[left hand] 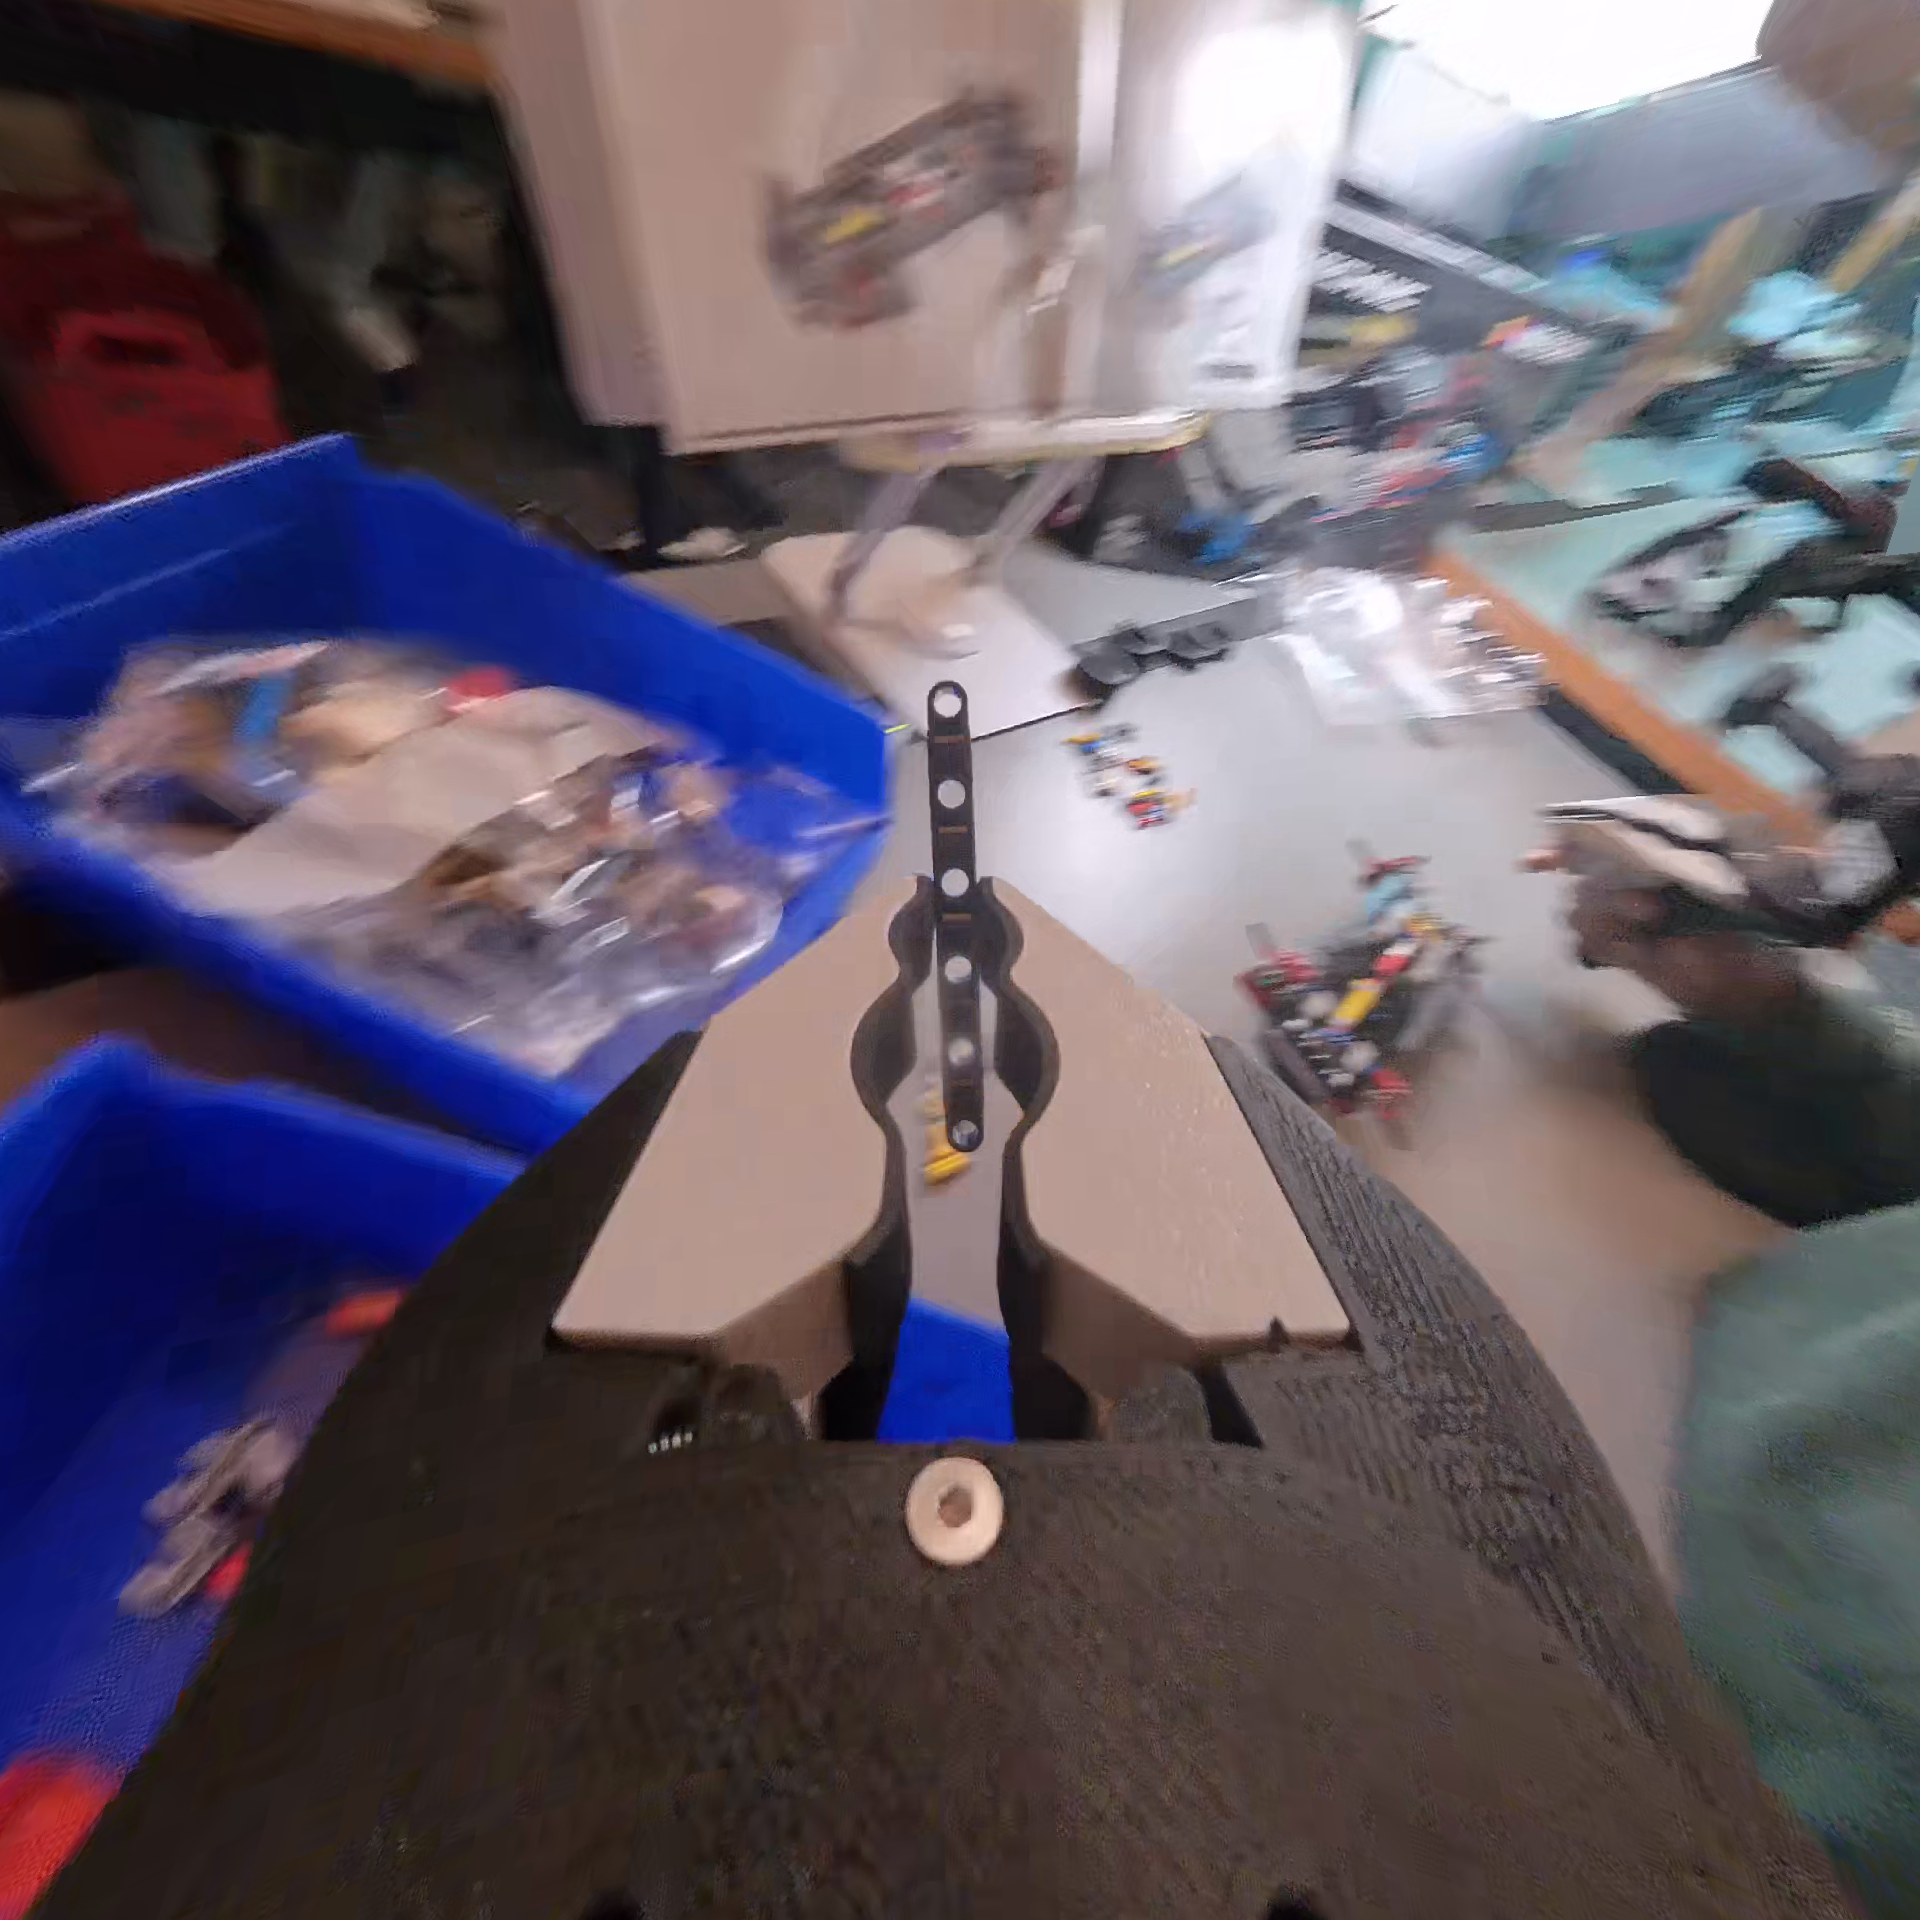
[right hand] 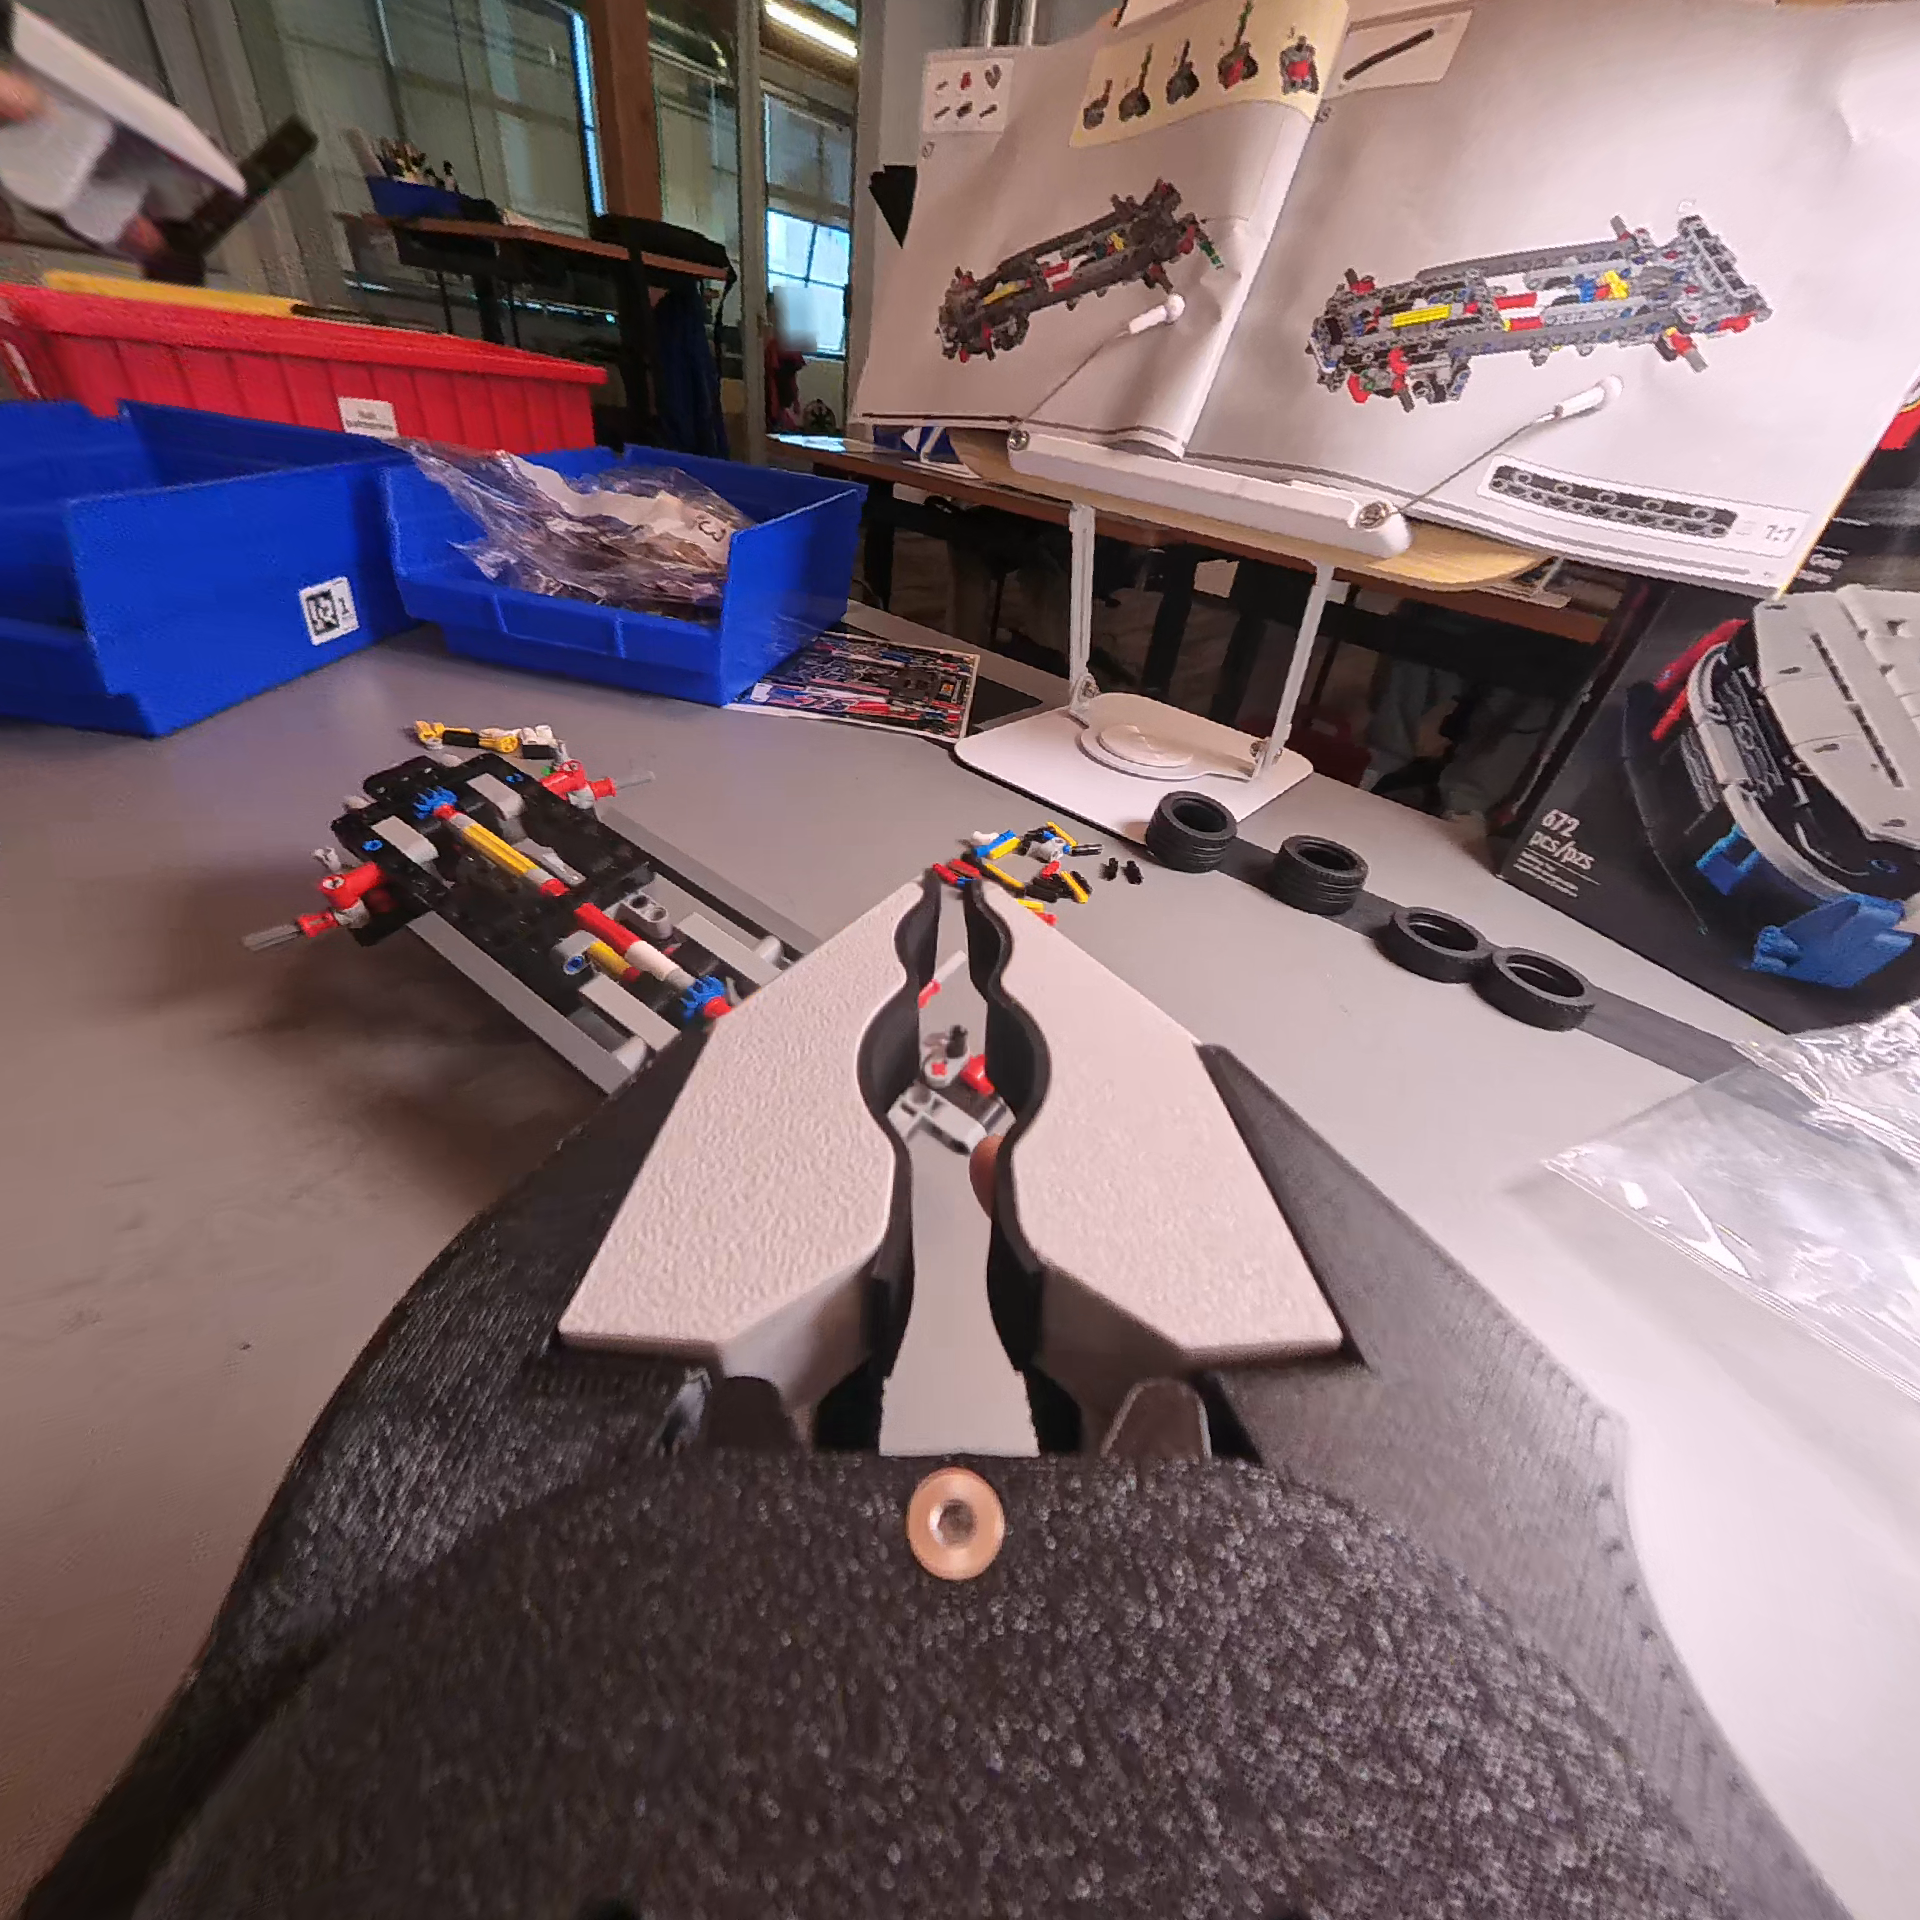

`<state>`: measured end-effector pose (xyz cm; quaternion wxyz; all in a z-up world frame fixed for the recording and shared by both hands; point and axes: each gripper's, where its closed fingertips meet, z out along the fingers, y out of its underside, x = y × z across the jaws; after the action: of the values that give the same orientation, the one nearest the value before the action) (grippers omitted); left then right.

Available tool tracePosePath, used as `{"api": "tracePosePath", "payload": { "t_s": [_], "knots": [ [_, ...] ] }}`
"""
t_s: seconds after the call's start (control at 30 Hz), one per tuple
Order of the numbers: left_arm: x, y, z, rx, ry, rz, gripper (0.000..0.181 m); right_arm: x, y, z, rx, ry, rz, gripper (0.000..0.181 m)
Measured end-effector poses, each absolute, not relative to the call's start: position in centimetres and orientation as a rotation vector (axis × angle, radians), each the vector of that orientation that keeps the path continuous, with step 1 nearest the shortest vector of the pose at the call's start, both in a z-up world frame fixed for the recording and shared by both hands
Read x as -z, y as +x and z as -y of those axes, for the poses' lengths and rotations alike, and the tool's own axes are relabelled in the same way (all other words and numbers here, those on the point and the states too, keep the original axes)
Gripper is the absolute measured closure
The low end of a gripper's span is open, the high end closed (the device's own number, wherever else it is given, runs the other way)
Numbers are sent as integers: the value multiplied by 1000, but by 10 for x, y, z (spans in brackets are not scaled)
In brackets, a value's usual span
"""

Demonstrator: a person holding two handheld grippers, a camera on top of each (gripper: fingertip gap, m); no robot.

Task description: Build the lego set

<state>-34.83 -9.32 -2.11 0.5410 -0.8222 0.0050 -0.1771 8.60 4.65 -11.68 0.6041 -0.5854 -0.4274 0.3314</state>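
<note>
My left gripper (left hand: 951, 896) is shut on a long black holed beam (left hand: 948, 790), which stands upright between the fingertips, above the table. That view is motion-blurred. The part-built chassis lies on the grey table (right hand: 260, 1195), black and grey with red, yellow and blue pins (right hand: 520, 883); it also shows in the left wrist view (left hand: 1351, 1003). My right gripper (right hand: 951, 900) hovers low over the table just right of the chassis, its jaws almost touching and nothing between the tips. A small grey and red piece (right hand: 943, 1103) shows through the gap behind them. The left gripper with its beam shows in the right wrist view, top left (right hand: 260, 166).
Blue bins (right hand: 623, 582) with bagged parts and a red bin (right hand: 291, 364) stand at the back left. An open instruction booklet on a white stand (right hand: 1351, 270), the set's box (right hand: 1766, 790), several black tyres (right hand: 1317, 871), loose small pieces (right hand: 1029, 862) and a clear bag (right hand: 1787, 1195) lie to the right. The gap from one gripper's tips to the other's is roughly 45 cm.
</note>
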Motion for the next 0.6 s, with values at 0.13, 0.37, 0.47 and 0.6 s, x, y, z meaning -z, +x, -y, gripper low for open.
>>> {"api": "tracePosePath", "payload": {
  "t_s": [0.13, 0.37, 0.47, 0.6],
  "knots": [
    [-6, -241, 90, 697, -1809, -235, 176, 114, 76, -29, -795, -1304, 1050, 180],
    [56, -48, 87, 1209, -1787, -590, 175, 102, 54, 39, -1003, -1095, 1279, 167],
    [103, 17, 91, 1357, -1834, -739, 175, 111, 48, 68, -1179, -1093, 1391, 149],
    [142, 58, 104, 1465, -1857, -891, 175, 119, 49, 93, -1392, -1107, 1479, 144]
  ]
}}
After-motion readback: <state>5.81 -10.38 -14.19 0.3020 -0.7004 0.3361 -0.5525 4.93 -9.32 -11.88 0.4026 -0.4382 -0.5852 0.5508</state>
